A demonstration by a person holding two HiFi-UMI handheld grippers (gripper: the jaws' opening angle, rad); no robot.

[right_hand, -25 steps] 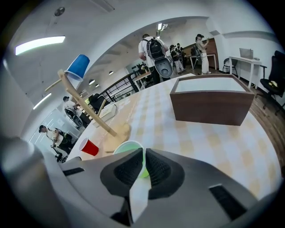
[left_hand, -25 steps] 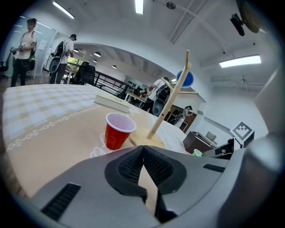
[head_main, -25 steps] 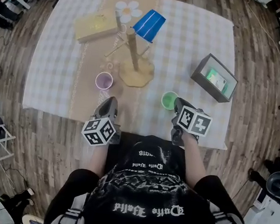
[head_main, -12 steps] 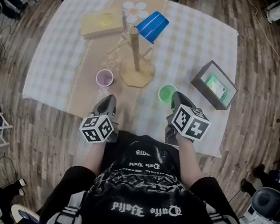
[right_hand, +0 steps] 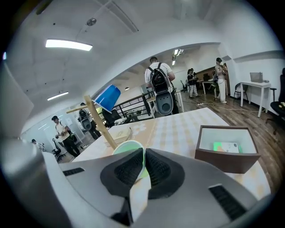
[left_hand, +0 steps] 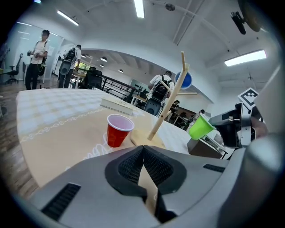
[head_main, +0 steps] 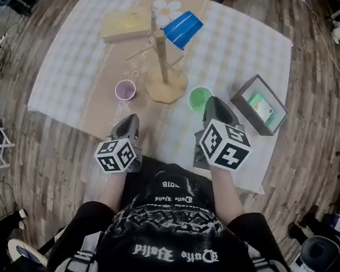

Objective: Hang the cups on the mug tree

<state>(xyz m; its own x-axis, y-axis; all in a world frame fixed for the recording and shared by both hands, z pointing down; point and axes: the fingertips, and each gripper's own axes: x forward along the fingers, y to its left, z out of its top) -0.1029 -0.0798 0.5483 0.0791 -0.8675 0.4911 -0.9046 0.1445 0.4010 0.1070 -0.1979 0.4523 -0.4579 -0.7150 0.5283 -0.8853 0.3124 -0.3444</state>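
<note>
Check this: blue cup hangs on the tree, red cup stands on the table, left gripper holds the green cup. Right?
No: the right gripper holds the green cup, by its rim, as the right gripper view shows; the left gripper is shut, empty. The rest is right.

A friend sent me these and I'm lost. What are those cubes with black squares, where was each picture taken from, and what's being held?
No robot: a person holds two two-jaw grippers, and the cubes are part of them. One camera on the person's head looks down; one rides on each gripper. On the checked tablecloth stand a mug tree with a blue cup hung on it, a red cup and an open box. The right gripper pinches the rim of the green cup. The left gripper is shut and empty.
</note>
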